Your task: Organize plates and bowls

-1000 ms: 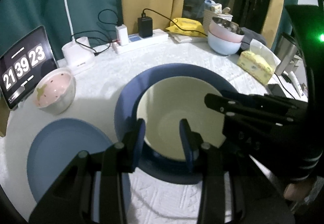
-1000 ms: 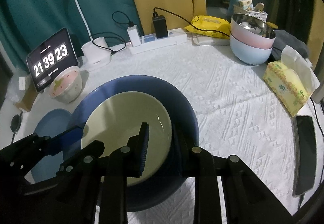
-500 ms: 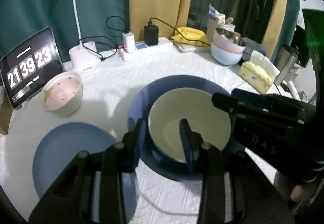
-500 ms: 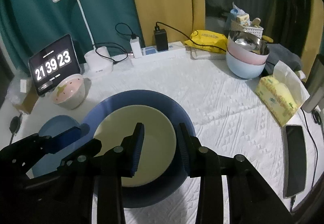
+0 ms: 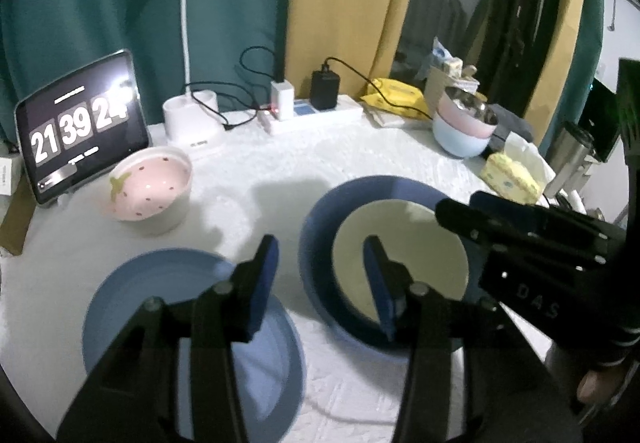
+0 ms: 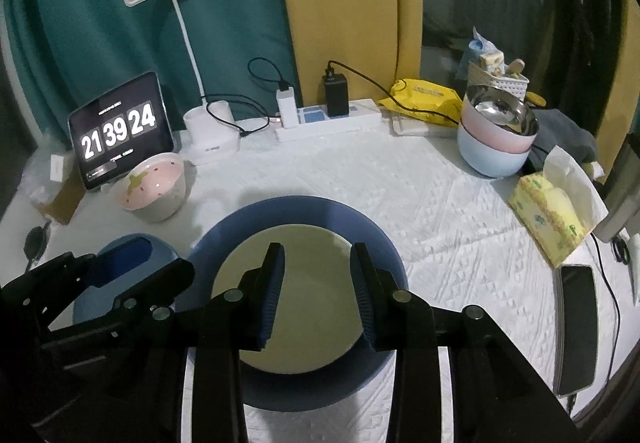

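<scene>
Both grippers hang over the near side of the table with nothing in them: the left gripper [image 5: 318, 275] has just been opening, its jaws apart with only tablecloth and plate rim showing between them, and the right gripper [image 6: 318, 295] has its jaws apart too, empty, above the cream plate [image 6: 296, 299]. That cream plate lies inside the dark blue plate [image 6: 296, 211], centred, so I judge this stacking step as finished and the hands as letting go. Just to the left, near the table edge, lies the light blue plate [image 5: 120, 303], apart from the stack. Farther left, in front of the clock [image 5: 80, 127], stands the strawberry bowl [image 5: 150, 189], alone. At the far right, the pink bowl [image 6: 496, 137] is nested in the pale blue bowl [image 6: 488, 159], with a steel bowl [image 6: 502, 111] on top. Counted: three plates, two of them stacked; four bowls, three of them nested. The next move, as I read it, calls for a pinch on the rim of the light blue plate or the strawberry bowl, then a lift to its own pile. A plate lying flat on cloth gives little rim to grip, so a low, angled approach seems wise.
</scene>
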Demonstrator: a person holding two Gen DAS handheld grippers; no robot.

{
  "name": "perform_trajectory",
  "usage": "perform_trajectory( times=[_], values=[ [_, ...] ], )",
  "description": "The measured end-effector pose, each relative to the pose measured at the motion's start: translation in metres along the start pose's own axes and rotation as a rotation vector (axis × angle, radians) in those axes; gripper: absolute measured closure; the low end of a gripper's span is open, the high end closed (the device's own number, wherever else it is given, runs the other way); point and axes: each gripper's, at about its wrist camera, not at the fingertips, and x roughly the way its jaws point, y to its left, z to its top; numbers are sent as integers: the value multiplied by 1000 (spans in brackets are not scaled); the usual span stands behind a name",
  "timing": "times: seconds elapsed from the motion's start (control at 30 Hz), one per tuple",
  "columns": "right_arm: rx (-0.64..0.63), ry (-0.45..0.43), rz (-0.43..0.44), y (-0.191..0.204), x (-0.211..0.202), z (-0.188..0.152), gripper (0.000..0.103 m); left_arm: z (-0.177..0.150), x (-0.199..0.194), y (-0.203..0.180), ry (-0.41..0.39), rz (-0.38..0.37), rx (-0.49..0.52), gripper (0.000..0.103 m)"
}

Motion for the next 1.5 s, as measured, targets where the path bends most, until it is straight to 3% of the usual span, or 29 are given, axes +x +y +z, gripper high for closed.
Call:
perform_trajectory(
  times=[0.7,0.73,0.8,0.83,0.97,1.5],
  values=[
    [-73,1,5,43,10,16,66,12,-12,58,-54,39,-60,57],
    [-78,2,10,46,12,17,65,12,-12,61,-58,40,-62,57],
    [-89,1,17,52,15,18,51,13,-13,69,-65,43,-71,56],
    [-96,-3,18,54,16,19,50,13,-13,73,-66,45,-76,56],
    [-118,-2,19,69,22,23,50,15,-12,90,-73,57,-93,52],
    [-173,26,44,112,56,39,50,20,-7,146,-81,103,-141,51]
  ],
)
